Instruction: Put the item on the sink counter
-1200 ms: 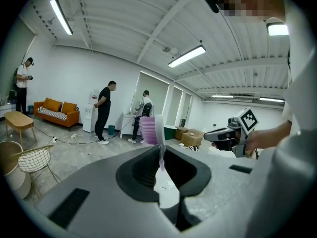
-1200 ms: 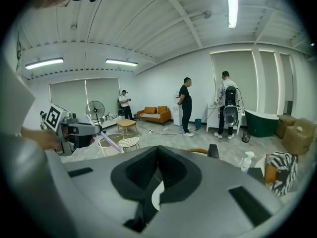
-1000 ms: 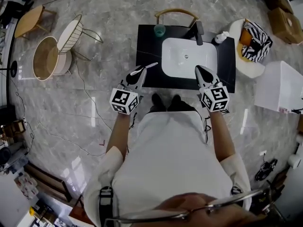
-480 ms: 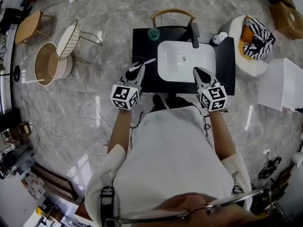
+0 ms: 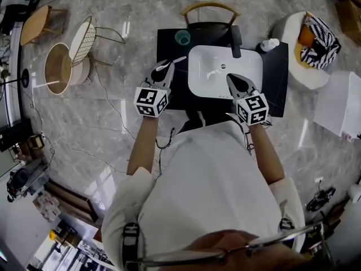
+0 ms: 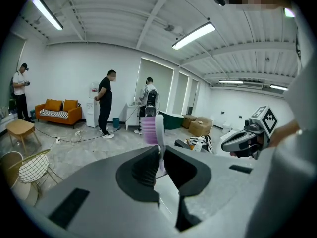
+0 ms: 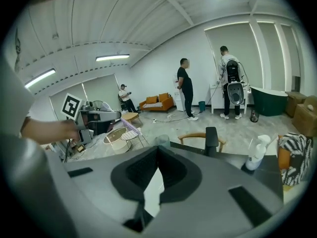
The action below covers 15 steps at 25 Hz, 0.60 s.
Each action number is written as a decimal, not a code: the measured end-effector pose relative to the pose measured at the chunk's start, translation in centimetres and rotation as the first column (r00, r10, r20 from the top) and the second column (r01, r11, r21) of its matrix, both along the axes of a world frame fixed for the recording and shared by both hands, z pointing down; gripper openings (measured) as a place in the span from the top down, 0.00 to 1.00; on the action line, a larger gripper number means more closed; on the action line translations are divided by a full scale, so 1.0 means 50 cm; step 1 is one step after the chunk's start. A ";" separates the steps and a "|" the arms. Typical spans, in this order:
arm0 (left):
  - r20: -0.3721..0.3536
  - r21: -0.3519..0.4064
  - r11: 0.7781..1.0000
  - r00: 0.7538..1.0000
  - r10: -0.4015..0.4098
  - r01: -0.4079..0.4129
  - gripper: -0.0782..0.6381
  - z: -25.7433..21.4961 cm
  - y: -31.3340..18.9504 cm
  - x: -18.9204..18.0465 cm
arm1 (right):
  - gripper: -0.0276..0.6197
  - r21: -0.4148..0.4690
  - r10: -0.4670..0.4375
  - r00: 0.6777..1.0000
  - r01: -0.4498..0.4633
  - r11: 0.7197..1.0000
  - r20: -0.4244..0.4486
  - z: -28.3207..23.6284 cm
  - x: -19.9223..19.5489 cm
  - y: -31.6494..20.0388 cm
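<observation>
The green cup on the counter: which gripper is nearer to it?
Left. The left gripper is just in front of the green cup; the right gripper is farther off, over the basin's front edge.

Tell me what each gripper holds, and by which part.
The left gripper grips a toothbrush by its white handle, purple bristle head sticking out past the jaws. The right gripper is shut, holding nothing.
</observation>
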<state>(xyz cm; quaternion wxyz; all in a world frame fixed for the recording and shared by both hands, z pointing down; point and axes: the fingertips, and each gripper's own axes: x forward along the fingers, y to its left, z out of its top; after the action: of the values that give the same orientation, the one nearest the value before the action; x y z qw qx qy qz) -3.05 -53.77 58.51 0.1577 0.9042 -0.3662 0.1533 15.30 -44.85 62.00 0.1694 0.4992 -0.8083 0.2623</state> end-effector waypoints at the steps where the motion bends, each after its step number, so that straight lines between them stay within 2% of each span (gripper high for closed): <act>1: 0.009 -0.004 1.000 1.000 -0.004 0.004 0.84 0.008 -0.012 0.004 | 0.95 -0.007 -0.010 1.000 0.010 1.000 0.005 0.010 -0.001 -0.010; 15: 0.154 -0.069 0.996 0.987 -0.044 0.055 0.84 0.177 -0.156 0.061 | 0.95 -0.076 -0.117 0.990 0.123 0.989 0.077 0.130 -0.043 -0.118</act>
<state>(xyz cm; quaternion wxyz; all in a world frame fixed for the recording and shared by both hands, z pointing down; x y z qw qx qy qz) -0.02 -61.54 67.36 0.1660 0.8740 -0.3939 0.2312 13.16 -50.75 68.48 0.1755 0.4324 -0.8312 0.3021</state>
